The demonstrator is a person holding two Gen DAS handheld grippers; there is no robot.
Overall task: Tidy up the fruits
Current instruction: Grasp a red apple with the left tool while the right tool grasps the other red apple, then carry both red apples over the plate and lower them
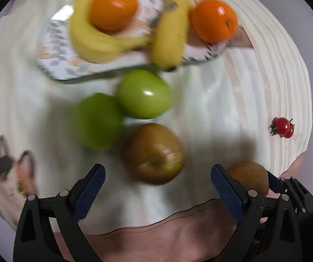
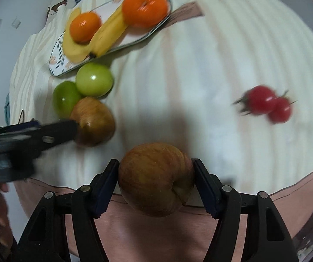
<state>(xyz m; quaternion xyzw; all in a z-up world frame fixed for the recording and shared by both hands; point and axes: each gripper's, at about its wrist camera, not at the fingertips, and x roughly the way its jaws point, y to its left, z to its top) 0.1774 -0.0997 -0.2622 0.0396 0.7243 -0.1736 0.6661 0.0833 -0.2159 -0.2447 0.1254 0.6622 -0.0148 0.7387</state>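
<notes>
A: Fruits first: how far along are you?

B: Partway, as I judge it. The oval patterned tray (image 2: 57, 69) at upper left of your right wrist view already holds two yellow bananas (image 2: 106, 37), a small round orange (image 2: 85, 28) and a larger orange (image 2: 145, 7). Nothing else is in it that I can see.

A: And what is left on the striped cloth (image 2: 200, 54)?

B: Two glossy green apples (image 2: 94, 82) touching each other just below the tray's near rim, a reddish-brown apple (image 1: 153, 154) touching them in the centre of your left wrist view, and two red cherry tomatoes (image 2: 267, 104) well apart at mid right.

A: My grippers?

B: Your right gripper (image 2: 156, 173) has both dark pads against the sides of a second red-streaked brown apple (image 2: 155, 179) at lower centre, gripping it. I cannot tell whether it is off the cloth. Your left gripper (image 1: 157, 185) has its fingers spread wide with nothing between them, hovering over the reddish-brown apple.

A: So what remains?

B: Probably four apples and the tomatoes to place.
</notes>
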